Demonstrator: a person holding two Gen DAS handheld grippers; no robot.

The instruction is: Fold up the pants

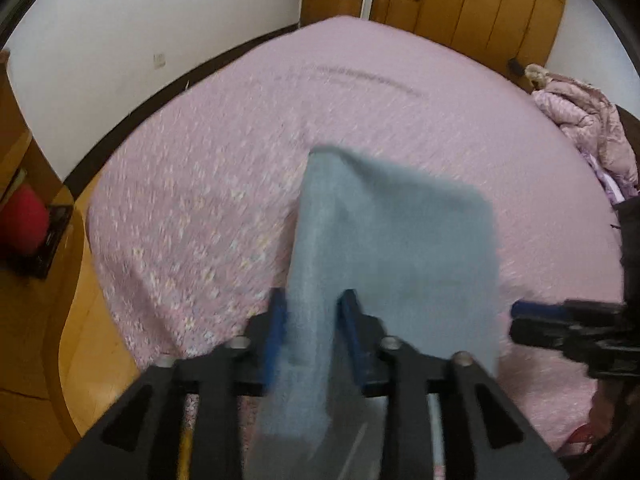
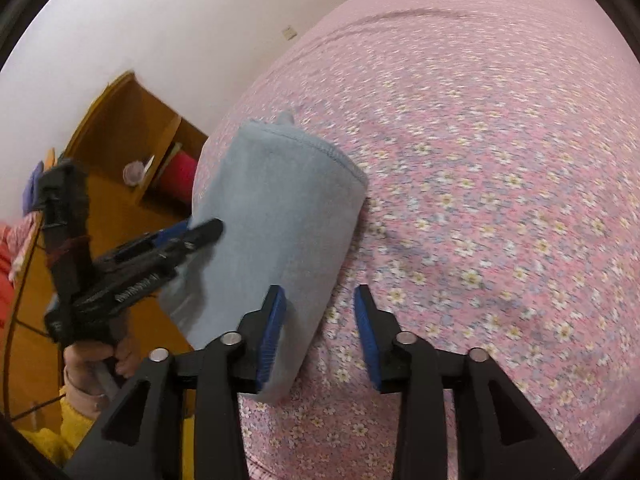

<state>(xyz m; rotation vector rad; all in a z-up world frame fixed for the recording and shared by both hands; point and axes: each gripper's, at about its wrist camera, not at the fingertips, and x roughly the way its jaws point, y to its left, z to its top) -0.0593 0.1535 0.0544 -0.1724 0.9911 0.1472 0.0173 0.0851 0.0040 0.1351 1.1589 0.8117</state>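
Far left, left wrist view: wooden shelf (image 1: 24, 216), open-fronted, holding a red object (image 1: 24, 220); what else sits in it cannot be told. In the right wrist view the same shelf (image 2: 132, 148) shows a red object (image 2: 178, 178) and a small pale jar (image 2: 134, 172) in its compartments.

White wall (image 1: 140, 40) behind, wood floor (image 1: 80, 320) between shelf and bed.

Bed (image 1: 200, 200), pink floral sheet, fills the middle. Left edge curves down to the floor; far edge meets wooden wardrobe doors (image 1: 480, 0). Broad bare sheet on the far side and to the right.

Pants (image 1: 380, 240), grey-blue, folded to a compact panel, lifted over the near part of the bed. Long axis runs near to far, the far end with a stitched hem (image 2: 312, 140) angled up and leftward in the right wrist view. Blurred in the left wrist view.

Left gripper (image 1: 312, 320): jaws narrow, clamped on the near left fold of the pants. Hand (image 2: 100, 360) in a yellow sleeve (image 2: 68, 432) grips its handle.

Right gripper (image 2: 322, 320): jaws wide apart; left pad touches the near right edge of the pants, right pad over bare sheet.

Far right: heaped pink quilted jacket (image 1: 580, 128) at the bed's right edge.
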